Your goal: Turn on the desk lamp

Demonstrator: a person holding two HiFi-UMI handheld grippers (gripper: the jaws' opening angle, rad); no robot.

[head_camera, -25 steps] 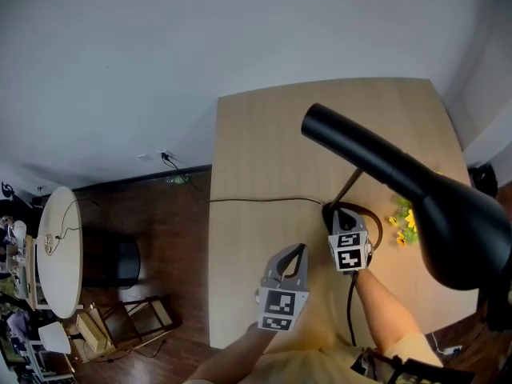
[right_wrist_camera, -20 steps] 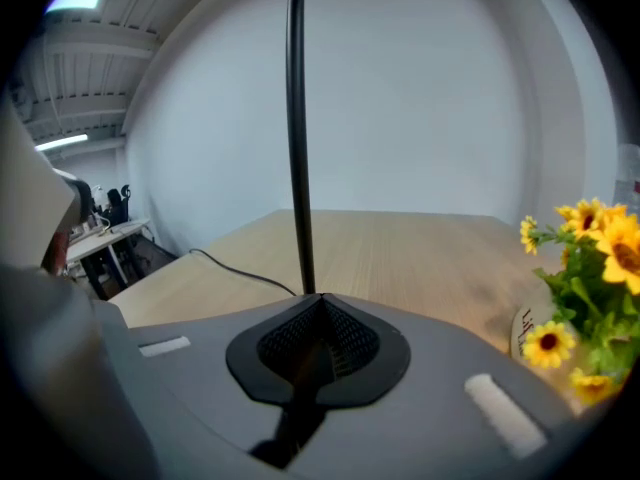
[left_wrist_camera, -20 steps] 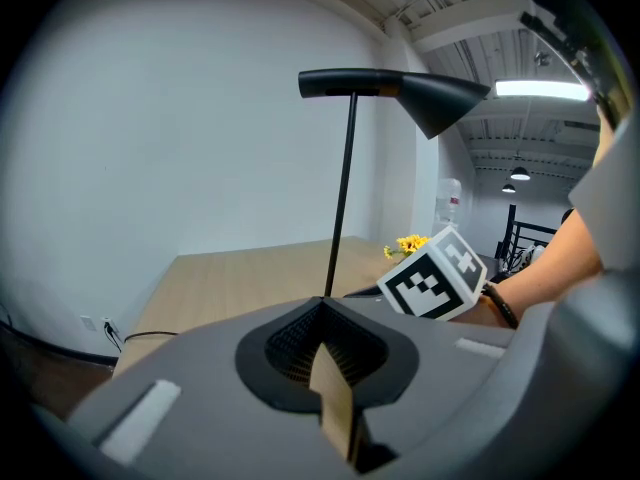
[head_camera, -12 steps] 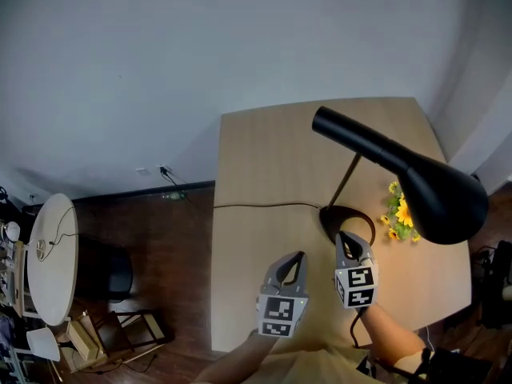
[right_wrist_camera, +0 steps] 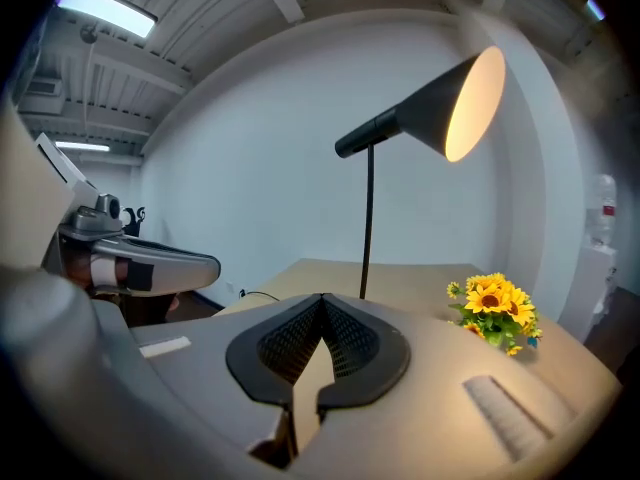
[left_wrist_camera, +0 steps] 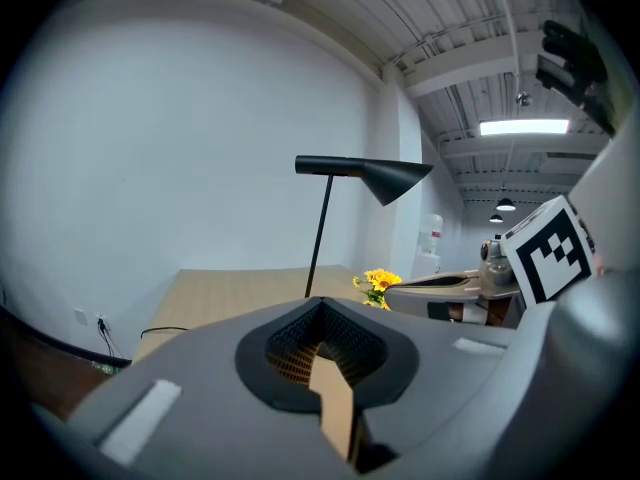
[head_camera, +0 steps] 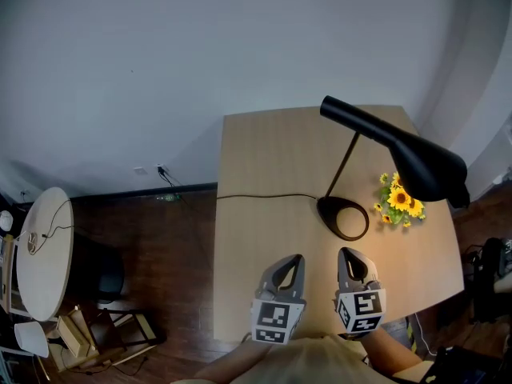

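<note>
- Lamplight glows warm inside the cone shade (right_wrist_camera: pixel 450 103) of the black desk lamp (head_camera: pixel 392 146) and falls on the small bunch of yellow sunflowers (head_camera: pixel 398 202), so I judge the switching step done.
- The lamp stands toward the right of the pale wooden table (head_camera: pixel 264 158). Its oval base (head_camera: pixel 344 218) sits just beside the flowers, and its thin black cord (head_camera: pixel 264 197) runs off the left edge.
- The left gripper (head_camera: pixel 290 264) and right gripper (head_camera: pixel 350 256) hover side by side over the table's near edge, well apart from the base. Each has its jaws clenched together on nothing.
- If anything is left, the next move is only to keep clear. Any further press would mean reaching forward to the base or stem, and no view shows a switch.
- The room between the grippers and the base is bare tabletop. The left edge drops to dark floor, the wall lies beyond the far edge, and the shade overhangs the right side.
</note>
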